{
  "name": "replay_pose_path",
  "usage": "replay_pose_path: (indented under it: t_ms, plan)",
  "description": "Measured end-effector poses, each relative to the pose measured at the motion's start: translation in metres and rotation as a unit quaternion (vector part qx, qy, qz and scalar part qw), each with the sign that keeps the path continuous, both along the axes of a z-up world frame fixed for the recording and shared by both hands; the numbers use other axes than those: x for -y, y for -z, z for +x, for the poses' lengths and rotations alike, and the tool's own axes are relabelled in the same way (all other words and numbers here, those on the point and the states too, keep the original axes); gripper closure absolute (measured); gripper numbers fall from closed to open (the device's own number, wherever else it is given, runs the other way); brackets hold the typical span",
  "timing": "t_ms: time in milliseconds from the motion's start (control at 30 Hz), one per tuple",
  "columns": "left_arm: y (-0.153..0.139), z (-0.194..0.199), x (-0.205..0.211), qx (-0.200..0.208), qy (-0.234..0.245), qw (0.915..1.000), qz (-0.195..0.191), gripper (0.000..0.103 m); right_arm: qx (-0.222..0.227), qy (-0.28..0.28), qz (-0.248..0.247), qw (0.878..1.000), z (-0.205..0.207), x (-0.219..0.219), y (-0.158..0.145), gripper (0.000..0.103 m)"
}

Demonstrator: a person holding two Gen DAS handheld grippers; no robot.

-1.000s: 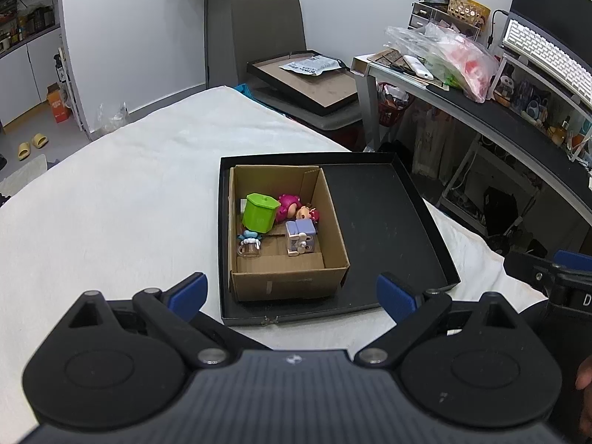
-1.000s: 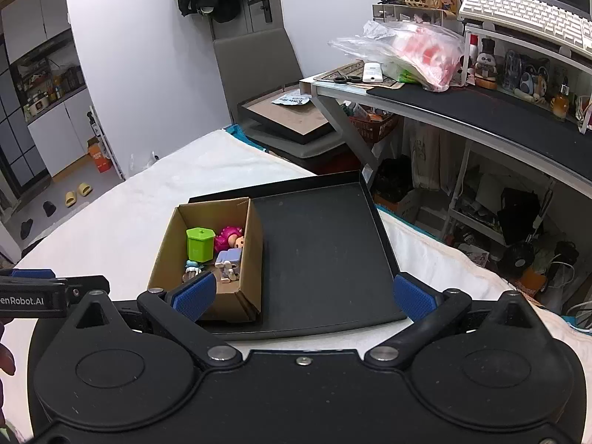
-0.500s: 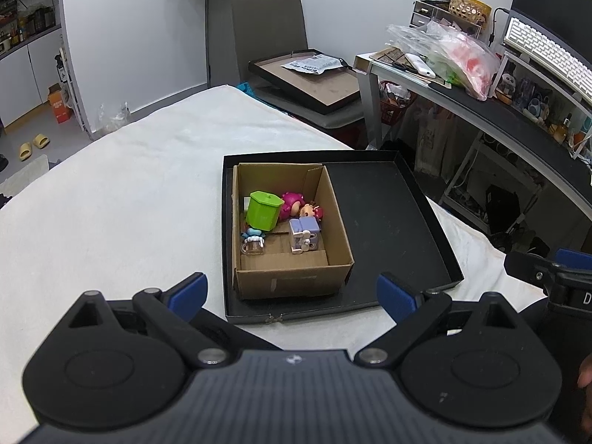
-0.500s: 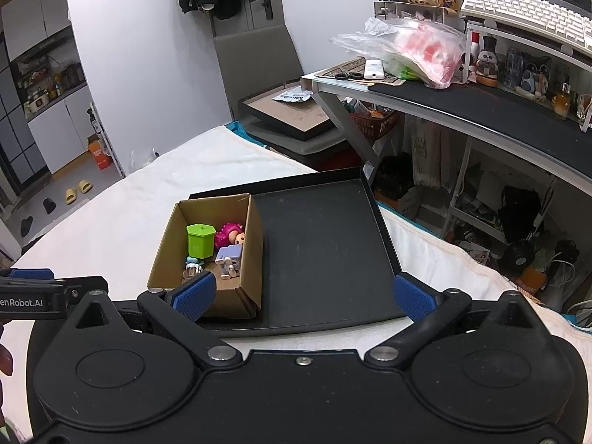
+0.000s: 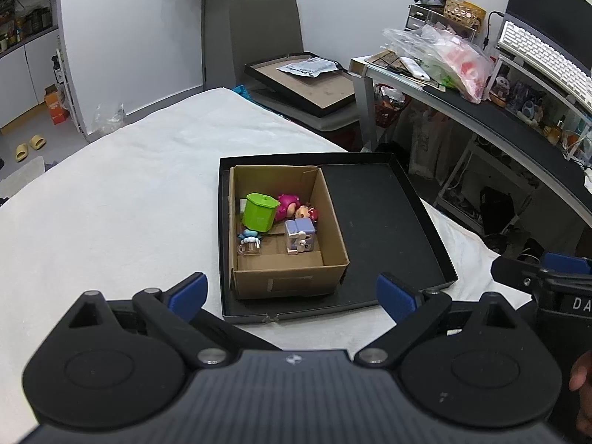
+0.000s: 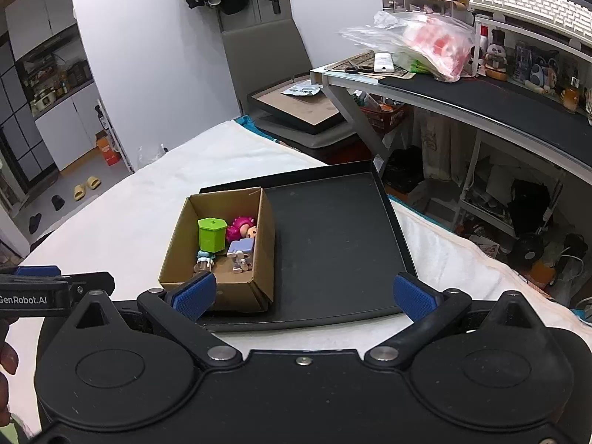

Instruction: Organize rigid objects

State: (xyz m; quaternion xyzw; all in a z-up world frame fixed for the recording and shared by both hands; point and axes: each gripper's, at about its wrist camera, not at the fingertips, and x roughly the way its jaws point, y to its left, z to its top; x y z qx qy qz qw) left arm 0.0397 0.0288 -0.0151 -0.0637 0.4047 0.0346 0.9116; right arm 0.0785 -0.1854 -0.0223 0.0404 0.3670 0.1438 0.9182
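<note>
Between the blue pads of the left tool (image 5: 290,294), which stand spread wide with nothing held, the near edge of a black tray (image 5: 370,299) shows on a bed (image 5: 111,203) covered in white cloth. This tool hangs clear of the tray, touching nothing. The right tool (image 6: 304,295) is likewise spread and empty, held just beside the left one; its own view looks over the tray's near rim (image 6: 314,320).

Inside the tray, pushed into its left half, sits an open cardboard box (image 5: 288,281). The right half of the tray is bare black floor. Four small toys lie in the box. A green pot with a lid (image 5: 260,212) stands upright toward the back left. Touching its right side is a doll with a magenta head (image 5: 286,204), lying on its side against the back of the box. In front of the doll, near the right wall, lies a lilac block-shaped figure (image 5: 299,236). A small blue figure with a clear mug (image 5: 249,243) is at the left wall, just in front of the green pot.

Past the bed, a grey chair (image 5: 264,33) stands against the wall with a framed board (image 5: 307,85) resting on its seat. To the right runs a counter (image 6: 481,100) carrying plastic bags (image 6: 425,44), with a white keyboard (image 6: 532,3) on a raised shelf above it. Yellow slippers (image 5: 29,146) lie on the floor at far left.
</note>
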Motion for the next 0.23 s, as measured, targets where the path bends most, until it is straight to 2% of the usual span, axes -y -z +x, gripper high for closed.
replay_pose_path:
  t_ms: [233]
  plan:
    - [-0.0004,-0.0006,0.0025,-0.002,0.004,1.0,0.006,0.006,-0.003,-0.002,-0.001,1.0,-0.0002,0.0008,0.0008,0.0]
